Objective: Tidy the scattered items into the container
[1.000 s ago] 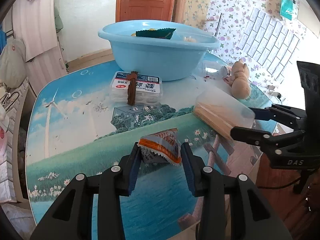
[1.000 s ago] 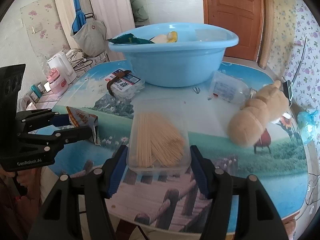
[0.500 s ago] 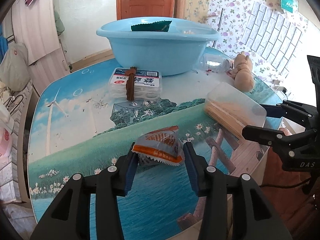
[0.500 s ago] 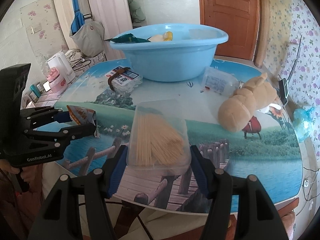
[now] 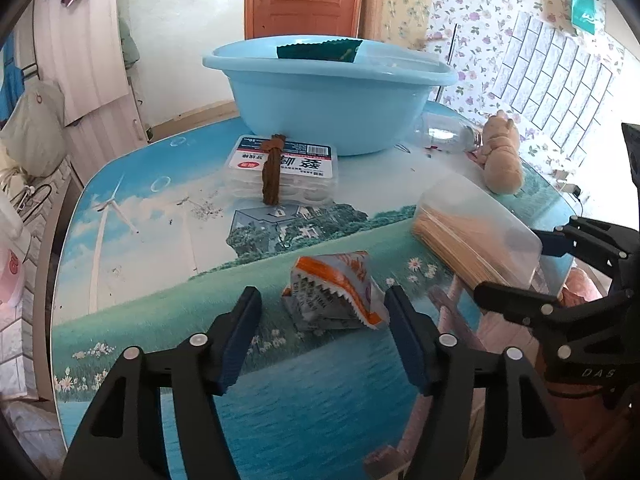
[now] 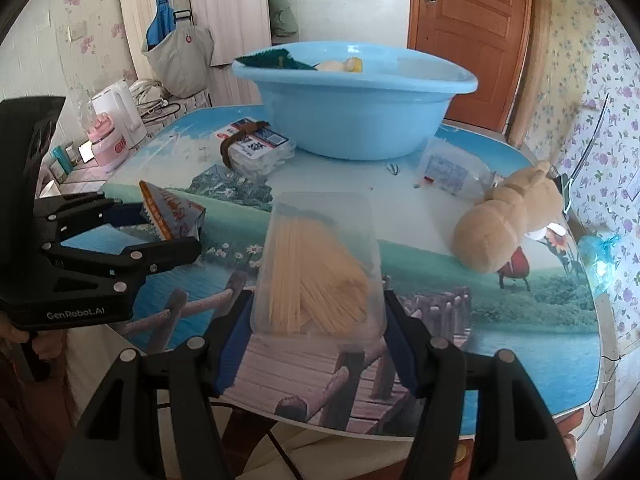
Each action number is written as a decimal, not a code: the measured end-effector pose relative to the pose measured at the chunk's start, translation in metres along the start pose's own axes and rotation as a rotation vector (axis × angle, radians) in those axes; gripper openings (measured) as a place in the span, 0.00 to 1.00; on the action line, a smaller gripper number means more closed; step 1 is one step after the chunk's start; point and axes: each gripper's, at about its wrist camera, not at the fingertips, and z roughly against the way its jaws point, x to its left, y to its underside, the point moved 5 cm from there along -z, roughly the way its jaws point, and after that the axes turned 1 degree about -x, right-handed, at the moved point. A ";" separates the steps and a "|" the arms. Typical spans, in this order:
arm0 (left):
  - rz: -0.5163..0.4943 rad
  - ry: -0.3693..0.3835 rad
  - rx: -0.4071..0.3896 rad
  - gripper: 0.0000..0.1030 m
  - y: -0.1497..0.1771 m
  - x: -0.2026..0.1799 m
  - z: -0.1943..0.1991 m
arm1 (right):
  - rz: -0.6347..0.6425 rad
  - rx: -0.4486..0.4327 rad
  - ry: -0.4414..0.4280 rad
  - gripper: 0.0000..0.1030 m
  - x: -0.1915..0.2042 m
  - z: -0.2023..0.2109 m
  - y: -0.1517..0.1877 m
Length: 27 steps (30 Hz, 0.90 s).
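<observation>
At twelve o'clock the blue basin [image 5: 328, 100] is holding few items; left gripper [image 5: 322, 320] is opening around the snack packet [image 5: 334, 292], right gripper [image 6: 318, 334] is clamping the toothpick box [image 6: 320, 264].

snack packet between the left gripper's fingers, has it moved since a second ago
Yes. The snack packet was pinched off the table; the left gripper has just opened, and it now lies apart from both pads, on the table.
</observation>
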 end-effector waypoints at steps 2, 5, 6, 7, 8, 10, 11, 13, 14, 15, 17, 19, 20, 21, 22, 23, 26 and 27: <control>0.000 -0.006 -0.008 0.67 0.000 0.001 -0.002 | -0.002 0.008 0.001 0.60 0.000 -0.003 0.001; 0.004 -0.016 -0.024 0.74 -0.001 0.004 -0.005 | -0.001 0.012 0.009 0.60 0.001 -0.007 0.001; 0.004 -0.020 -0.029 0.76 -0.001 0.004 -0.005 | 0.002 0.008 0.011 0.60 0.002 -0.008 0.001; 0.003 -0.026 -0.033 0.77 -0.001 0.005 -0.006 | 0.001 0.003 0.010 0.62 0.002 -0.008 0.000; 0.002 -0.033 -0.038 0.80 -0.001 0.005 -0.007 | -0.002 -0.002 0.007 0.64 0.001 -0.009 0.000; 0.000 -0.042 -0.045 0.84 -0.001 0.006 -0.008 | -0.023 -0.018 -0.004 0.76 -0.001 -0.010 -0.001; -0.002 -0.046 -0.046 0.86 0.000 0.006 -0.009 | -0.044 -0.027 -0.005 0.79 -0.003 -0.011 -0.001; -0.008 -0.049 -0.045 0.88 -0.001 0.005 -0.009 | -0.076 -0.044 -0.001 0.91 -0.007 -0.012 -0.001; -0.008 -0.048 -0.042 0.91 -0.001 0.005 -0.010 | -0.088 -0.049 0.006 0.94 -0.009 -0.013 -0.001; -0.010 -0.048 -0.035 0.94 0.000 0.005 -0.011 | -0.100 -0.055 0.016 0.98 -0.010 -0.014 -0.001; -0.003 -0.053 -0.031 0.96 0.000 0.007 -0.011 | -0.100 -0.061 0.023 1.00 -0.010 -0.016 -0.001; 0.005 -0.061 -0.028 0.97 0.000 0.009 -0.011 | -0.092 -0.067 0.043 1.00 -0.010 -0.017 0.000; 0.009 -0.066 -0.026 0.98 0.000 0.009 -0.012 | -0.089 -0.072 0.047 1.00 -0.009 -0.016 0.000; 0.013 -0.072 -0.024 0.99 0.000 0.010 -0.012 | -0.083 -0.078 0.053 1.00 -0.009 -0.016 0.001; 0.021 -0.078 -0.019 1.00 0.000 0.011 -0.013 | -0.082 -0.084 0.056 1.00 -0.009 -0.016 0.001; 0.024 -0.078 -0.019 1.00 0.000 0.011 -0.013 | -0.081 -0.087 0.058 1.00 -0.009 -0.016 0.001; 0.024 -0.082 -0.021 1.00 0.001 0.011 -0.013 | -0.071 -0.096 0.067 1.00 -0.008 -0.017 0.001; 0.022 -0.082 -0.020 1.00 0.001 0.011 -0.013 | -0.067 -0.101 0.071 1.00 -0.007 -0.017 0.002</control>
